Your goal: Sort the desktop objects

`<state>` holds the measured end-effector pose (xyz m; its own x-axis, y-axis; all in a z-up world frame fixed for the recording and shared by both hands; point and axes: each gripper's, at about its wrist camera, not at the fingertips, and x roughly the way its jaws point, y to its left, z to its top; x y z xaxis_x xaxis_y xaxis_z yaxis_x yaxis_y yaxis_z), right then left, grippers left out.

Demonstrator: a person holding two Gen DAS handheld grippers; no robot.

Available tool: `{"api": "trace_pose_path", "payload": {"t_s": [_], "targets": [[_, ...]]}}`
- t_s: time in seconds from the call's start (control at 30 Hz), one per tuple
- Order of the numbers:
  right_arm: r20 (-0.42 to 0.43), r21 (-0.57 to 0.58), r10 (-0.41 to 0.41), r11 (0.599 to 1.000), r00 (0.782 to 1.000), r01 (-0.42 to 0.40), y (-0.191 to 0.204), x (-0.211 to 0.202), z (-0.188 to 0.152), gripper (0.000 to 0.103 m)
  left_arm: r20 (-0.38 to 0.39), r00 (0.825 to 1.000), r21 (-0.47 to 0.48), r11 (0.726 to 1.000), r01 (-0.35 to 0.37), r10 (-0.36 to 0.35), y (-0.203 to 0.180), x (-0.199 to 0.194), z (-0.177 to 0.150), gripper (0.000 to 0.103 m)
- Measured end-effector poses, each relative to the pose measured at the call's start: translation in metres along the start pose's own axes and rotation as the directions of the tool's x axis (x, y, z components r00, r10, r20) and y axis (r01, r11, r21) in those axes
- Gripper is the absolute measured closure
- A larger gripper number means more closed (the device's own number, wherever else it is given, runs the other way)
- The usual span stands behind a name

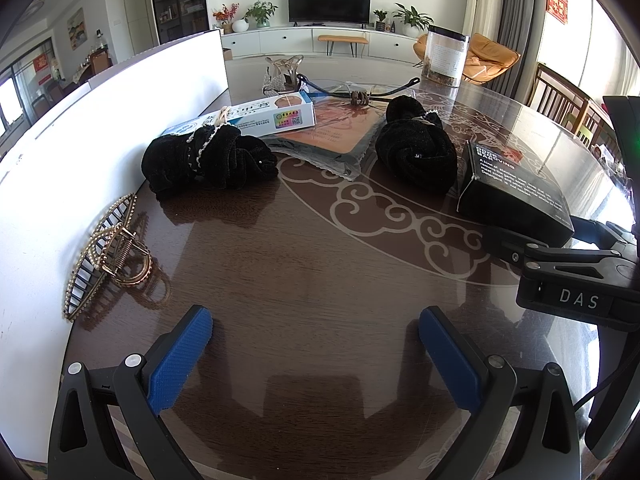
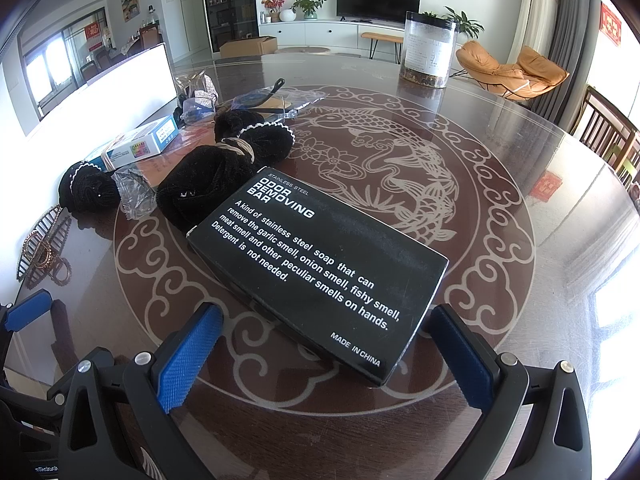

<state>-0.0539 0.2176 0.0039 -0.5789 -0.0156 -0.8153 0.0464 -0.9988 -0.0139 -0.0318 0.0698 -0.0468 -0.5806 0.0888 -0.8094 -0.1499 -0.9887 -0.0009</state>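
Left gripper [image 1: 316, 354]: fingers wide open, nothing between them, only bare desk [image 1: 320, 272] under the gap. Right gripper [image 2: 326, 354]: fingers also wide open, not clamped on anything; the near corner of the black box [image 2: 320, 276] sits in the gap between the blue pads [image 2: 188, 354], contact can't be confirmed.

Black box lies flat on the glossy dark desk with the white fish-and-cloud inlay. White print reads "STAINLESS STEEL ODOR REMOVING BAR", then "A kind of stainless steel soap that can remove the garlic smell, onion smell, fishy smell, meat smell and other peculiar smells on hands. Detergent is not needed." and "MADE IN CHINA".

In the left view the right gripper body at 3 o'clock shows "DAS" lettering [image 1: 578, 300], with the box just beyond it.

Rest of the pile, left view:
- gold hair claw [image 1: 108, 256] at 9 o'clock, against the white board [image 1: 80, 140]
- black velvet scrunchie [image 1: 208, 158] at 11 o'clock, second scrunchie [image 1: 416, 148] at 1 o'clock touching the box
- white-and-blue carton [image 1: 256, 118] behind the first scrunchie, print too small to read
- flat clear packet with orange insert [image 1: 332, 136] between the scrunchies
- glasses [image 1: 360, 90] at 12 o'clock behind the packet
- clear jar with black lid [image 1: 446, 58] at 1 o'clock, far edge, label unreadable
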Motion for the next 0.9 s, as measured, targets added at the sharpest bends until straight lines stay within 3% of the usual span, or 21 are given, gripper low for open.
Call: {"api": "trace_pose_path", "payload": {"t_s": [0.27, 0.33, 0.47, 0.6, 0.9], "targets": [[0.0, 0.0, 0.0, 1.0, 1.0, 0.0, 0.0, 0.0, 0.0, 0.0, -0.003, 1.0, 0.005, 1.0, -0.01, 0.01, 0.006, -0.007, -0.007, 0.0], [0.0, 0.0, 0.0, 1.0, 1.0, 0.0, 0.0, 0.0, 0.0, 0.0, 0.013, 0.997, 0.005, 0.997, -0.082, 0.082, 0.008, -0.01, -0.006, 0.0], [0.0, 0.0, 0.0, 1.0, 1.0, 0.0, 0.0, 0.0, 0.0, 0.0, 0.116, 0.967, -0.012, 0.973, -0.228, 0.228, 0.015, -0.025, 0.004, 0.0], [0.0, 0.0, 0.0, 1.0, 1.0, 0.0, 0.0, 0.0, 0.0, 0.0, 0.118, 0.946, 0.011, 0.953, -0.304, 0.301, 0.021, -0.017, 0.015, 0.0], [0.0, 0.0, 0.0, 1.0, 1.0, 0.0, 0.0, 0.0, 0.0, 0.0, 0.04, 0.954, -0.023, 0.955, -0.295, 0.296, 0.041, 0.003, 0.027, 0.0]]}}
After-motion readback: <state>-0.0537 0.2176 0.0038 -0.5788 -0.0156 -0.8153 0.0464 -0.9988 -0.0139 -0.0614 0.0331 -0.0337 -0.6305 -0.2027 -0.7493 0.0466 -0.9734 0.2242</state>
